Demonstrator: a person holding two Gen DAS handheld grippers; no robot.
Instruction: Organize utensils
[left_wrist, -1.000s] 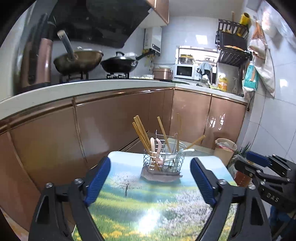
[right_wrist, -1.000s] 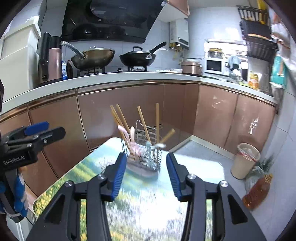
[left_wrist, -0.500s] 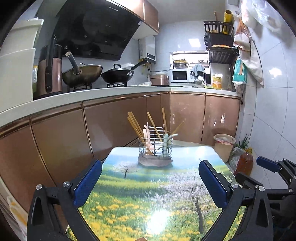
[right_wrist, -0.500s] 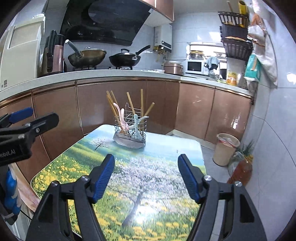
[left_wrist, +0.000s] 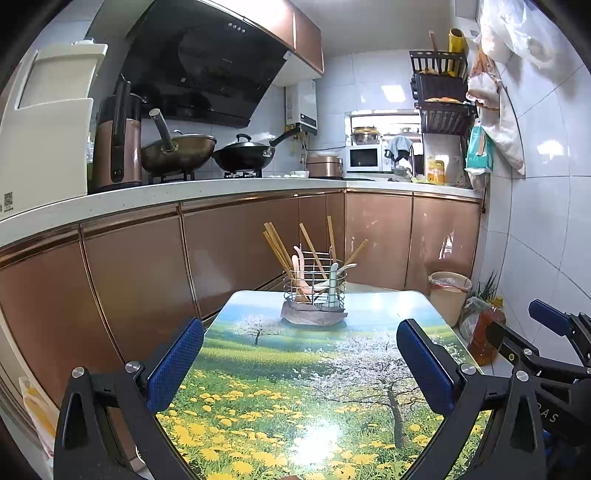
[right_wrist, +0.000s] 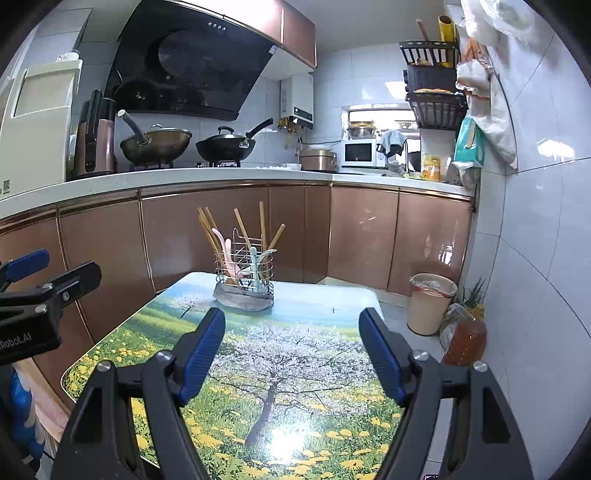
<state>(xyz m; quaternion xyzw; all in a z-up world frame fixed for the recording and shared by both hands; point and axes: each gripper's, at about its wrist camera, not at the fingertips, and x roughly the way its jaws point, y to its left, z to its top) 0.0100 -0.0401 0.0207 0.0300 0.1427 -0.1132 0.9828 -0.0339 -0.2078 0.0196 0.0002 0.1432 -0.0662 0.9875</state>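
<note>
looking over the tabletop (left_wrist: 258, 387), you see a glossy print of a meadow with yellow flowers and blossoming trees, bare except at its far end. there the wire utensil holder (left_wrist: 314, 286) stands upright on a grey-brown cloth (left_wrist: 314, 317), with wooden chopsticks (left_wrist: 275, 245) and pale spoons (left_wrist: 297, 267) leaning out of it. your left gripper (left_wrist: 300, 356) hangs over the near end with its fingers (left_wrist: 176, 363) spread as wide as they go and nothing between them. your right gripper (right_wrist: 291, 352) is also open and empty; its jaws have just been opening. behind the tabletop, copper-brown cabinets (left_wrist: 236, 243) run under a pale counter (left_wrist: 147, 195) carrying two woks (left_wrist: 179, 151), a microwave (left_wrist: 364, 158) and a rice cooker (left_wrist: 325, 166). a bin (right_wrist: 432, 302) stands on the floor by the tiled wall. on the left gripper's body in the right view you can read "robot.ai"; a qr code on the white appliance (left_wrist: 44, 122) is too small to read.
</note>
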